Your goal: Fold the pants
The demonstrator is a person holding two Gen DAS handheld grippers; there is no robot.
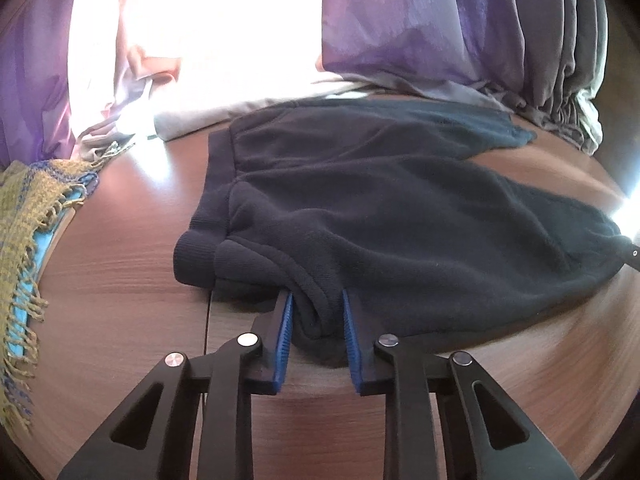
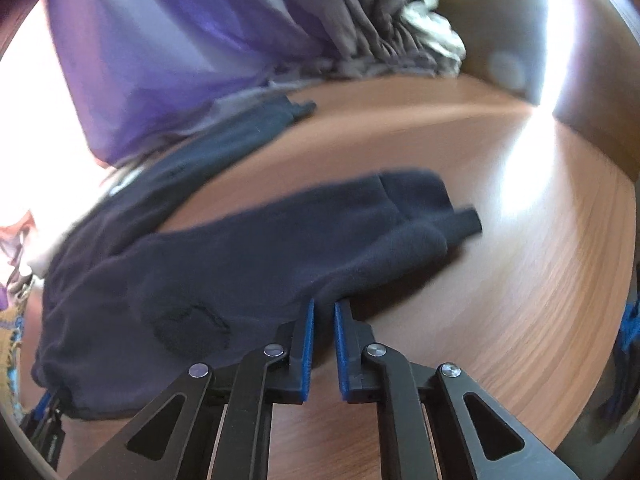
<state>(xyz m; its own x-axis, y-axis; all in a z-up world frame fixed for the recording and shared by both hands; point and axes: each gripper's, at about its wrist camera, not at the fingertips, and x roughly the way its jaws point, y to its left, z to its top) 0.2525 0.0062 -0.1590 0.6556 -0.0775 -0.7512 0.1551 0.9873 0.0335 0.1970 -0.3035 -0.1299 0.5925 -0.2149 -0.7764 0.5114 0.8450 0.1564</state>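
Observation:
Dark navy pants lie flat on the wooden table, ribbed waistband to the left. My left gripper is shut on a bunched fold at the near waistband corner, blue pads pressing the cloth from both sides. In the right wrist view the nearer pant leg runs toward its cuff at the right. My right gripper is shut on the near edge of that leg, with thin fabric between the pads. The other leg lies farther back. The left gripper shows at the lower left edge.
An olive and blue fringed scarf hangs over the table's left edge. Purple curtains and grey gathered cloth line the back, with a pale grey cloth behind the waistband. Bare tabletop extends right of the cuff.

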